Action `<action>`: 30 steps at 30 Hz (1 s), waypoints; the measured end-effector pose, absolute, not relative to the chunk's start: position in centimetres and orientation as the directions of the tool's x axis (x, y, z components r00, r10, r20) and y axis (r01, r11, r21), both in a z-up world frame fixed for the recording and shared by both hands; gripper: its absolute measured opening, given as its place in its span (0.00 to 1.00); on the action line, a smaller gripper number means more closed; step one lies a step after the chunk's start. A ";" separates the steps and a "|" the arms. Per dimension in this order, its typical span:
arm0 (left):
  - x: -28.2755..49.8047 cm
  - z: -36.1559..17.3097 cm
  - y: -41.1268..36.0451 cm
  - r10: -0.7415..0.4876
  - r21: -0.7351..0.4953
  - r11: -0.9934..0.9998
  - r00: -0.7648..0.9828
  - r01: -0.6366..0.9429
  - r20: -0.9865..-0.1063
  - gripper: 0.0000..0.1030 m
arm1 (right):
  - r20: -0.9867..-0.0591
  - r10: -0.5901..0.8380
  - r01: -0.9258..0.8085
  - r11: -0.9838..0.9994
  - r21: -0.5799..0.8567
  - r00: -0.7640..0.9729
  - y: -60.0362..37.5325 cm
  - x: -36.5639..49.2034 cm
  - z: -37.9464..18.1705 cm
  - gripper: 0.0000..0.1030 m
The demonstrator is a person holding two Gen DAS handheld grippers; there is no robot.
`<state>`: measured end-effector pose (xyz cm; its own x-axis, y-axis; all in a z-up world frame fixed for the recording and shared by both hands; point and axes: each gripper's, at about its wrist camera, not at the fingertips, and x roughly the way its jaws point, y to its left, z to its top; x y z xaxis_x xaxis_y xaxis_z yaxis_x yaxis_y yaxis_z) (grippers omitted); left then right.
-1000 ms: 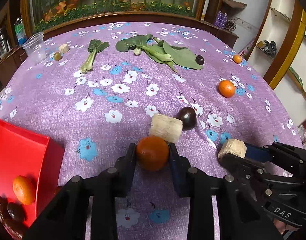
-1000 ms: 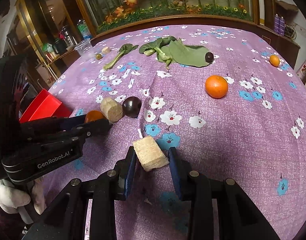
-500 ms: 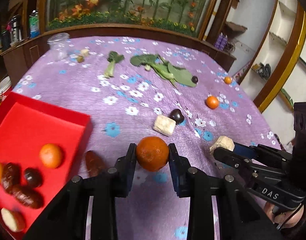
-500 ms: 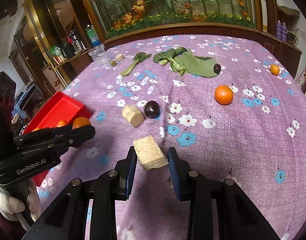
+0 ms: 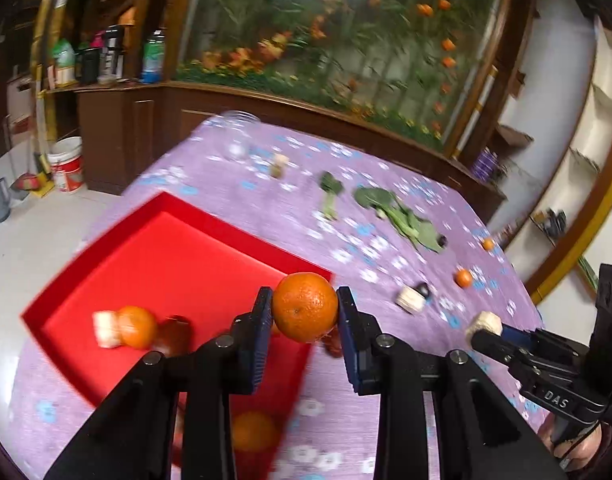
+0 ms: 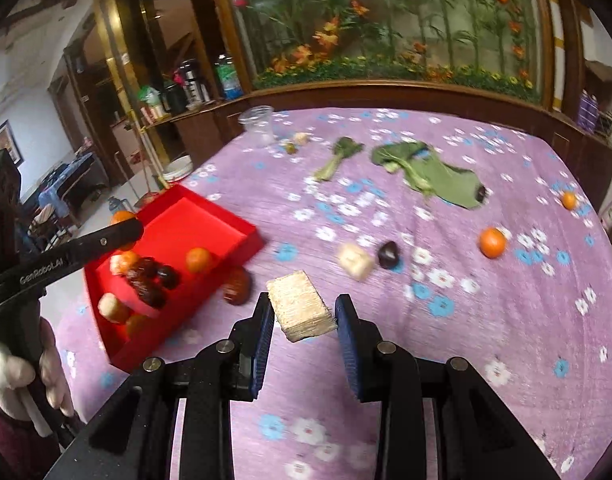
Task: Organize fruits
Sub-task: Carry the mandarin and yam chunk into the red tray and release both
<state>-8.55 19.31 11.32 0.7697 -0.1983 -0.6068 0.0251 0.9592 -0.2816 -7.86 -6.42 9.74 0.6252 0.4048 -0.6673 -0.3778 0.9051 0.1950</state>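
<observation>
My left gripper [image 5: 304, 314] is shut on an orange [image 5: 306, 296] and holds it in the air above the right corner of the red tray [image 5: 173, 248]. Oranges, dark fruits and pale chunks lie in the tray. My right gripper [image 6: 303, 320] is shut on a pale fibrous block [image 6: 299, 304], raised over the purple flowered cloth just right of the red tray [image 6: 193, 212]. In the right wrist view the left gripper's fingers [image 6: 105, 238] reach over the tray's far left side. The right gripper's block [image 5: 484, 323] also shows at the right of the left wrist view.
On the cloth lie a reddish-brown fruit [image 6: 237, 286] beside the tray, a pale chunk [image 6: 356, 261], a dark plum [image 6: 388, 254], two oranges [image 6: 492, 242], leafy greens [image 6: 430, 170] and a plastic cup [image 6: 259, 125]. A wooden cabinet rims the far side.
Both grippers have risen and swung left toward the red tray, each keeping its load. The orange, a second ago low over the cloth, now hangs over the tray's corner.
</observation>
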 end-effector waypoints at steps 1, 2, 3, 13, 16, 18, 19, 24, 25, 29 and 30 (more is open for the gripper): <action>-8.5 11.4 20.1 -0.188 -0.283 0.959 0.773 0.012 -0.606 0.29 | -0.667 0.417 -0.387 0.899 0.204 0.617 -5.8 -7.7 9.9 0.33; -8.4 11.4 20.8 -0.180 -0.283 0.959 0.774 0.001 -0.607 0.29 | -0.666 0.432 -0.398 0.892 0.215 0.608 -5.2 -7.5 10.1 0.33; -8.1 11.4 21.6 -0.166 -0.275 0.961 0.773 -0.011 -0.612 0.29 | -0.666 0.451 -0.412 0.882 0.230 0.594 -4.3 -7.1 10.4 0.34; -4.2 8.7 27.0 -0.066 -0.213 0.971 0.728 -0.112 -0.683 0.29 | -0.711 0.513 -0.465 0.837 0.289 0.481 3.8 -2.5 8.5 0.34; -3.1 7.6 28.7 -0.050 -0.212 0.967 0.708 -0.143 -0.705 0.29 | -0.732 0.517 -0.461 0.832 0.308 0.444 5.8 -0.7 7.1 0.34; -2.6 7.1 29.6 -0.046 -0.216 0.964 0.697 -0.159 -0.716 0.29 | -0.743 0.517 -0.459 0.830 0.316 0.425 7.2 0.5 6.3 0.34; -2.3 6.9 30.1 -0.046 -0.220 0.962 0.692 -0.165 -0.720 0.29 | -0.748 0.517 -0.459 0.830 0.318 0.417 7.8 0.9 6.0 0.34; -1.6 5.8 31.2 -0.055 -0.236 0.955 0.672 -0.182 -0.739 0.29 | -0.769 0.511 -0.462 0.827 0.320 0.383 10.4 2.7 4.5 0.34; -1.5 5.6 31.3 -0.056 -0.237 0.954 0.668 -0.183 -0.742 0.29 | -0.774 0.508 -0.464 0.827 0.316 0.378 10.8 2.9 4.3 0.34; -1.3 5.4 31.5 -0.071 -0.256 0.949 0.668 -0.183 -0.741 0.31 | -0.787 0.497 -0.470 0.828 0.305 0.365 12.0 3.6 3.5 0.34; -1.4 5.4 31.5 -0.072 -0.257 0.949 0.669 -0.181 -0.739 0.32 | -0.790 0.494 -0.470 0.829 0.302 0.364 12.2 3.7 3.3 0.34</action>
